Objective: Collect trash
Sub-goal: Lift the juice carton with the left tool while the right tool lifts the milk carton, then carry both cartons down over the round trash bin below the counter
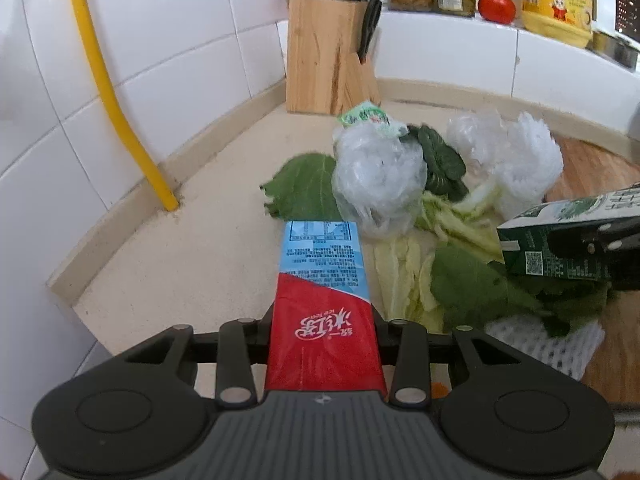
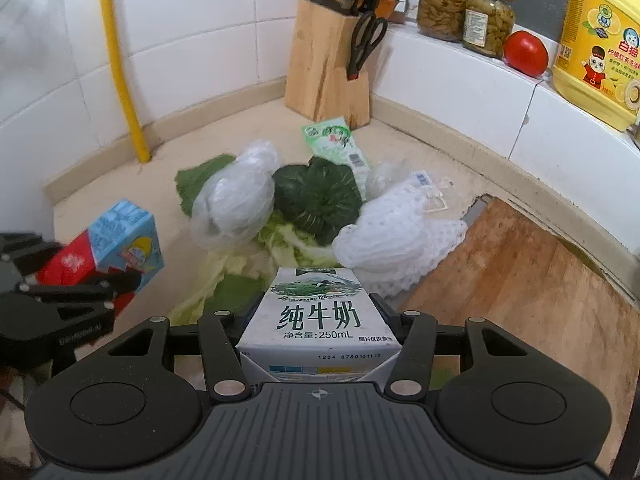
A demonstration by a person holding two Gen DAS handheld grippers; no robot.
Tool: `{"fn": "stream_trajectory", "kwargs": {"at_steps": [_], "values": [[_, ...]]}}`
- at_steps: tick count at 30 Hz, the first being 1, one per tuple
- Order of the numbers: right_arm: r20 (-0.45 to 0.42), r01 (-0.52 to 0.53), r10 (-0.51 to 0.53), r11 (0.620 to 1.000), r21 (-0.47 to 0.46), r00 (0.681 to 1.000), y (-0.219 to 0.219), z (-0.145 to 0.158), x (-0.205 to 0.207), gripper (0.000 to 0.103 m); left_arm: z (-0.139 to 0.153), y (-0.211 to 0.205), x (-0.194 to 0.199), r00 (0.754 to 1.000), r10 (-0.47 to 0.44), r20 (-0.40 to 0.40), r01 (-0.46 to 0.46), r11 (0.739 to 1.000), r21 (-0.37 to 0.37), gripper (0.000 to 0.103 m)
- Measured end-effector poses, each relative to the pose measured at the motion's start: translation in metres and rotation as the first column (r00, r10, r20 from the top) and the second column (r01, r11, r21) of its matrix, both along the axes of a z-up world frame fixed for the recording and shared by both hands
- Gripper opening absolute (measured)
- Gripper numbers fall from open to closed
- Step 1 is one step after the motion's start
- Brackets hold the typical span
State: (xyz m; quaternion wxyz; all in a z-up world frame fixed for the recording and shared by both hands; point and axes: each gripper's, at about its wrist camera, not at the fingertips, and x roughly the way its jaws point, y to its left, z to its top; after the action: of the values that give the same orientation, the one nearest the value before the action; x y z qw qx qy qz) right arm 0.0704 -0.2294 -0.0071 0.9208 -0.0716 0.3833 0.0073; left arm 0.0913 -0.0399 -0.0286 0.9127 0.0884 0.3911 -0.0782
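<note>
Left wrist view: left tool (image 1: pixel 322 320) clamps the red-and-blue carton (image 1: pixel 322 308); right tool (image 2: pixel 318 320) clamps the milk carton (image 2: pixel 318 312) above the tabletop (image 1: pixel 180 256).

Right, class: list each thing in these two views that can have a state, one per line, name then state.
left gripper: shut on the red and blue carton
red and blue carton: held, lifted
right gripper: shut on the milk carton
milk carton: held, lifted
clear plastic bag: crumpled, on the leaves
foam net: lying on the counter
jars: lidded
scissors: closed, in the knife block

A home kitchen — tiled walls (image 2: pixel 224 20), knife block (image 2: pixel 326 66), pickle jars (image 2: pixel 464 10).
</note>
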Motion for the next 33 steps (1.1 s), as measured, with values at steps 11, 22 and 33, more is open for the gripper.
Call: {"fn": "stream_trajectory", "kwargs": {"at_steps": [11,22,33], "values": [[-0.057,0.019,-0.022,0.999,-0.038,0.998,0.003,-0.026,0.001,0.063,-0.024,-0.010,0.000,0.999,-0.024,-0.047,0.027,0.997,0.067,0.033],[-0.061,0.008,-0.009,1.000,-0.018,0.998,-0.001,-0.026,-0.002,0.060,-0.027,-0.012,0.005,0.999,-0.023,-0.046,0.027,0.996,0.083,0.032],[-0.009,0.005,-0.004,0.997,0.082,1.000,-0.009,0.004,-0.011,0.059,0.001,-0.008,0.000,1.000,-0.017,0.015,0.016,0.998,0.054,0.032]]}}
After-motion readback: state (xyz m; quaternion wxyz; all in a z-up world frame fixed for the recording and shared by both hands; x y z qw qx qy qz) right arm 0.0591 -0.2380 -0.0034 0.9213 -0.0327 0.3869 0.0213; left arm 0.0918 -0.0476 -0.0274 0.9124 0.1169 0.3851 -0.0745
